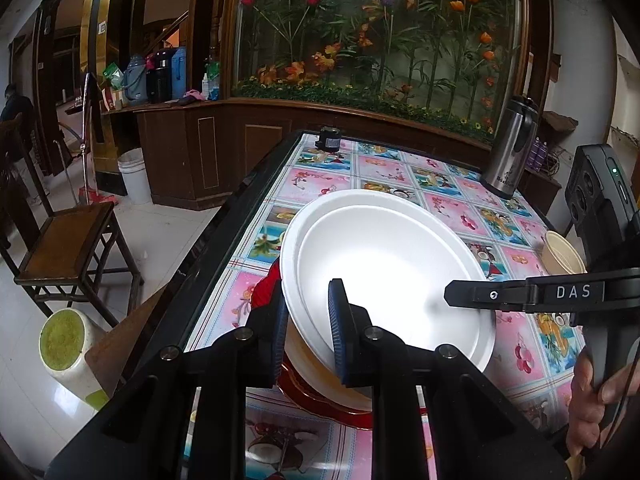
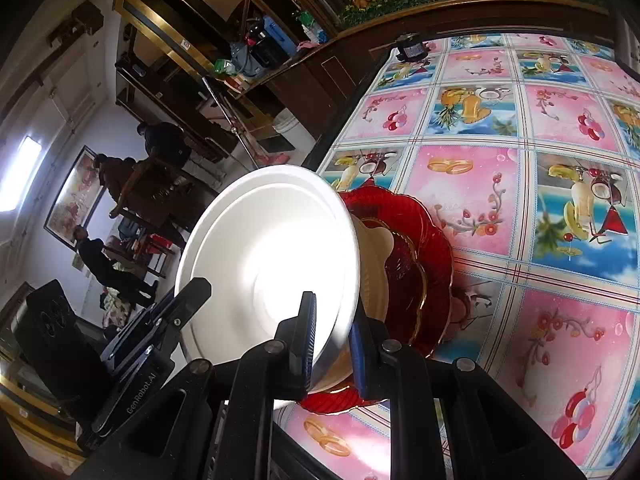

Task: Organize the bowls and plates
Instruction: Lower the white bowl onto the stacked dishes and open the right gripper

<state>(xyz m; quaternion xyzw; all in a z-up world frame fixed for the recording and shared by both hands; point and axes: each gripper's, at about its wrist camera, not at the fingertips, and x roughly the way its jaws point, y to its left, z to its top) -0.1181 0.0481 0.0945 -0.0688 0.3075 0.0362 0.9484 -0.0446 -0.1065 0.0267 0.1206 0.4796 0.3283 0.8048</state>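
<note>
Jaws of left gripper (image 1: 308,328) and right gripper (image 2: 332,340) clamp white plate (image 1: 384,264) rim, tilted

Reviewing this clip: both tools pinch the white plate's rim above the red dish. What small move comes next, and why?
Probably lower the white plate level onto the stack: left tool and right tool grip opposite rims, and it sits tilted over the cream bowl in the red dish.

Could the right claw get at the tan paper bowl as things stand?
Probably not yet: the right claw is shut on the white plate's rim, as is the left claw, so it must release before reaching the tan paper bowl.
</note>
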